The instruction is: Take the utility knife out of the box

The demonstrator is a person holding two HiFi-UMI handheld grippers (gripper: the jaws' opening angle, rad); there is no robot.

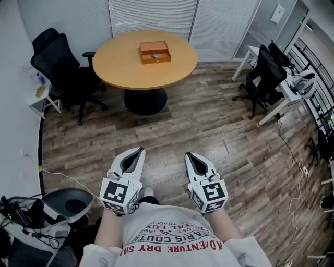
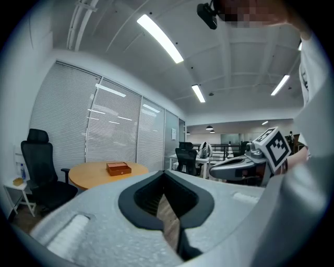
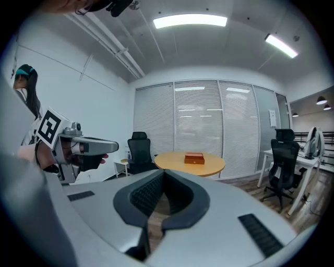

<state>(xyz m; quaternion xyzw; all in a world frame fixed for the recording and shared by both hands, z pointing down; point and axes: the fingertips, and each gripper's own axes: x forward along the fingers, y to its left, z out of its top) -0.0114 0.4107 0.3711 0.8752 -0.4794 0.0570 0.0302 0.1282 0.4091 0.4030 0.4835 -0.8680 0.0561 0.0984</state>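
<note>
Well short of table (image 1: 120,68); box (image 1: 155,52) open toward its far edge.
Left gripper (image 1: 140,150), right gripper (image 1: 189,155) clamped shut, empty, aimed at box: nothing within reach yet.

Round wooden table (image 1: 120,62) on plank floor (image 1: 209,130), black chairs (image 1: 62,78), probably blinds (image 1: 151,15) behind.

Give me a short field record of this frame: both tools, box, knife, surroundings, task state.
left tool: jaws together, empty, held forward above the floor
right tool: jaws together, empty, beside the left one
box: wooden, open, on the round table
knife: small grey item inside the box, too small to confirm
black office chairs: left of the table
task state: box not reached; bare floor lies between the tools and the table
</note>
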